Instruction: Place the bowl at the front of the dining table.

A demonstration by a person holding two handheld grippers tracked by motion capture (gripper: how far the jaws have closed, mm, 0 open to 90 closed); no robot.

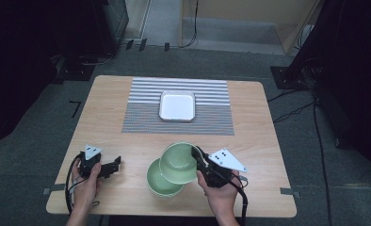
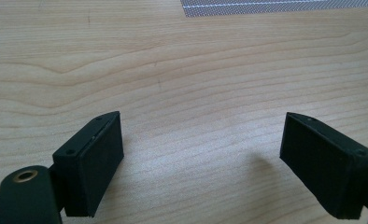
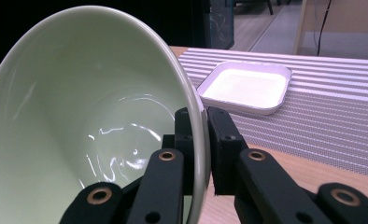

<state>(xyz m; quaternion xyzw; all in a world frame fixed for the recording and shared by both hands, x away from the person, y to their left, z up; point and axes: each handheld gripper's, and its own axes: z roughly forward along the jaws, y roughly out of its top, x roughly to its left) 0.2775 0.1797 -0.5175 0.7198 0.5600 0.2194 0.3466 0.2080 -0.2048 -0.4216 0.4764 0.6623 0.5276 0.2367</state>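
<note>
1. Gripping the rim of the upper green bowl point(image 1: 177, 162), the right gripper point(image 1: 196, 155) is pinching its wall between closed jaws and holding the bowl tilted above the lower green bowl point(image 1: 161, 182).
2. Resting low over bare wood at the near left, the left gripper point(image 1: 116, 165) is keeping its jaws wide with nothing between them.
3. Lying under everything is a pale wooden table point(image 1: 259, 136), itself standing on grey carpet with dark stands and cables around it.
4. Sitting farther back is a grey striped mat point(image 1: 141, 113), bearing a white square tray point(image 1: 177, 105), well apart from the bowls.
</note>
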